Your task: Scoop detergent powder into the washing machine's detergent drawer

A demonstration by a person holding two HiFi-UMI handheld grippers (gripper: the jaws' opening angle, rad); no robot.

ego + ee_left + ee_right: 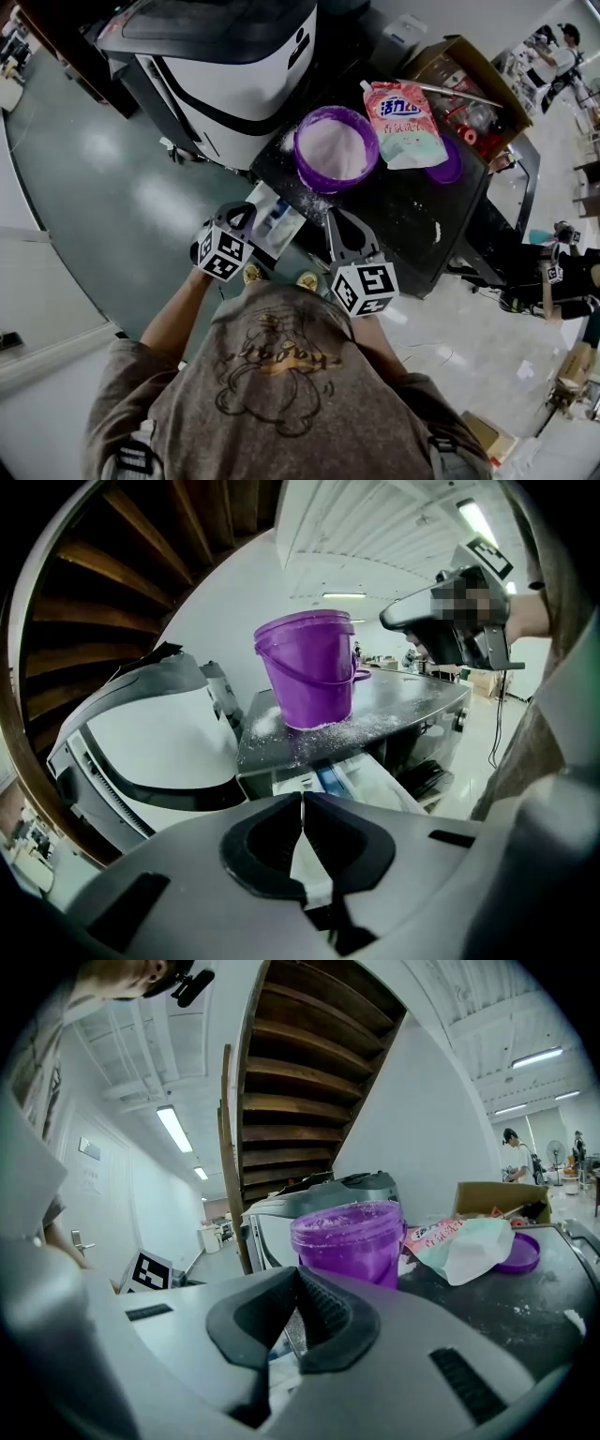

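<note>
The left gripper (302,799) has its jaws pressed together with nothing between them. The right gripper (297,1274), just beside it, is likewise closed and empty. Just ahead of and below the left gripper's tips, the detergent drawer (361,778) stands pulled out from under the edge of the dark surface (403,700). Beyond both grippers, on that surface, sits the open purple bucket (347,1235) of white powder (335,148), with spilled grains (366,726) around its base. Farther right of the right gripper lie a detergent pouch (466,1241) and a purple lid (523,1252).
</note>
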